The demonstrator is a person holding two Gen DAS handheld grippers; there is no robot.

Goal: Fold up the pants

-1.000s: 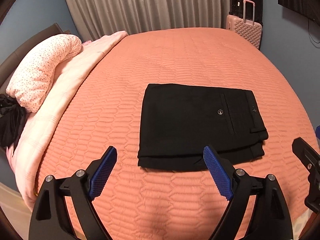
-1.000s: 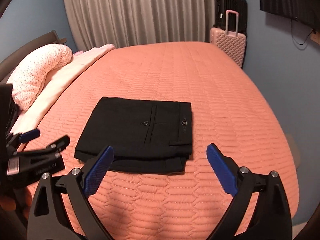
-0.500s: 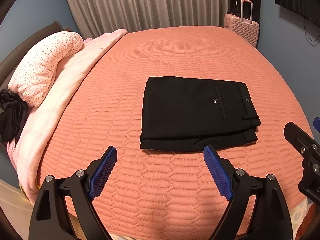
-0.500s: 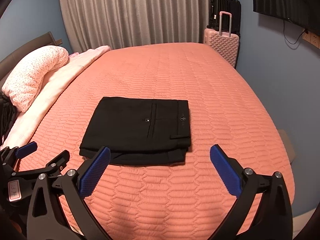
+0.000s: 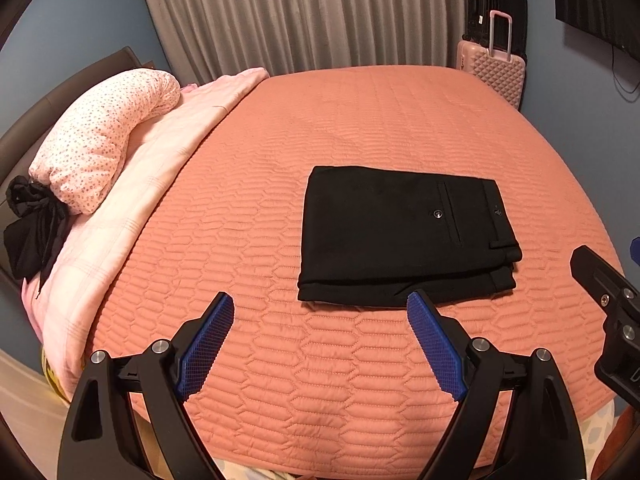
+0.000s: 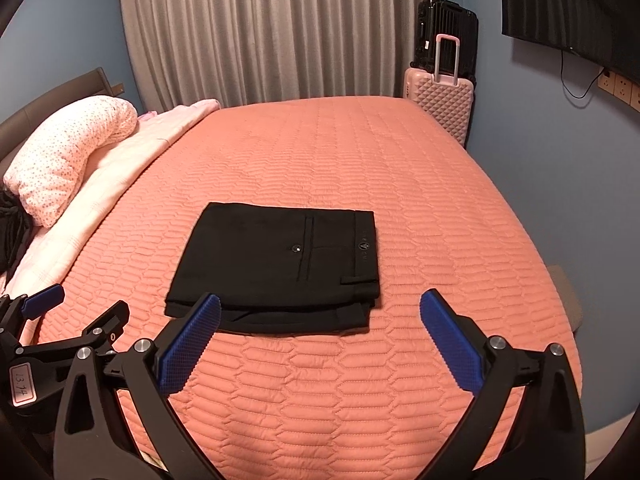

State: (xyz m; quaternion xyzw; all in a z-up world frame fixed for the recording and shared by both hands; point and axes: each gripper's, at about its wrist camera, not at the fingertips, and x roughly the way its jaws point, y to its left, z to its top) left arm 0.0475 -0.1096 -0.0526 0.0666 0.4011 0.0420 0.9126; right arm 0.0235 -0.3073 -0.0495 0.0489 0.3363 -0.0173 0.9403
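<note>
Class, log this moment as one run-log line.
pants: folded, on bed | left claw: open, empty | right claw: open, empty

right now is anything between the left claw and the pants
Nothing visible. Only bare quilted bedspread lies between the open left claw and the folded black pants. The pillow sits well off to the side.

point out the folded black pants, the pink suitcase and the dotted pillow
folded black pants (image 6: 260,264), right wrist view, on the flat top layer left of the pocket button
pink suitcase (image 6: 444,100), right wrist view, on its quilted front shell
dotted pillow (image 5: 100,140), left wrist view, on the middle of its curved body
</note>
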